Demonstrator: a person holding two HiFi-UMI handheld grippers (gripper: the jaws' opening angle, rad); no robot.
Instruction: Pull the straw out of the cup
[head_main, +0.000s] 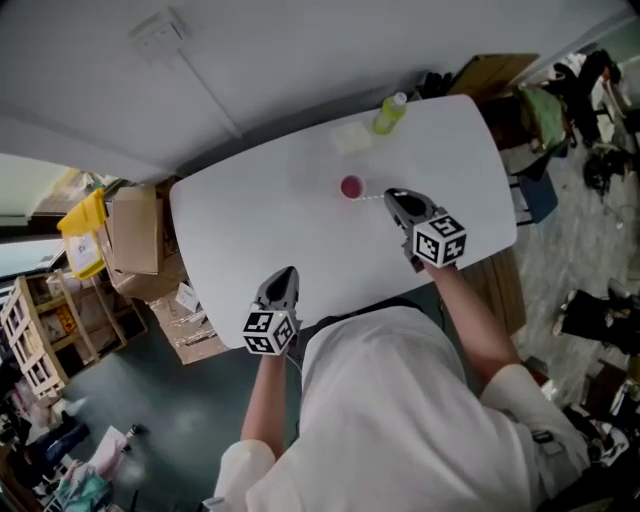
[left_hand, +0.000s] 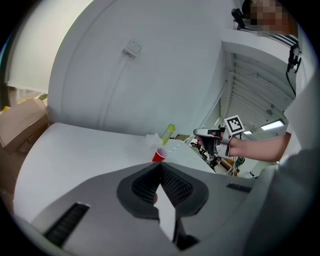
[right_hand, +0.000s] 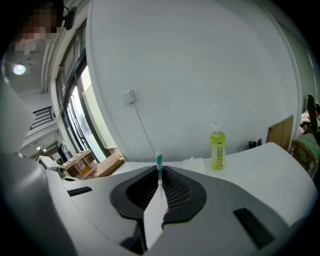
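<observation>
Desk from above: white, carrying 1 red cup, 1 green bottle and 1 crumpled tissue. Cardboard boxes crowd the floor at left. The right hand-held gripper sits just beside the cup, with 1 thin straw bridging them, faint here. The left hand-held gripper hangs at the near edge.

Left gripper view: its jaws are pressed together, empty. The straw slants from the cup's rim; whether its tip is inside, can't tell.

Right gripper view: jaws clamped on the teal-striped straw, 1 end poking up, the rest hidden behind them.
</observation>
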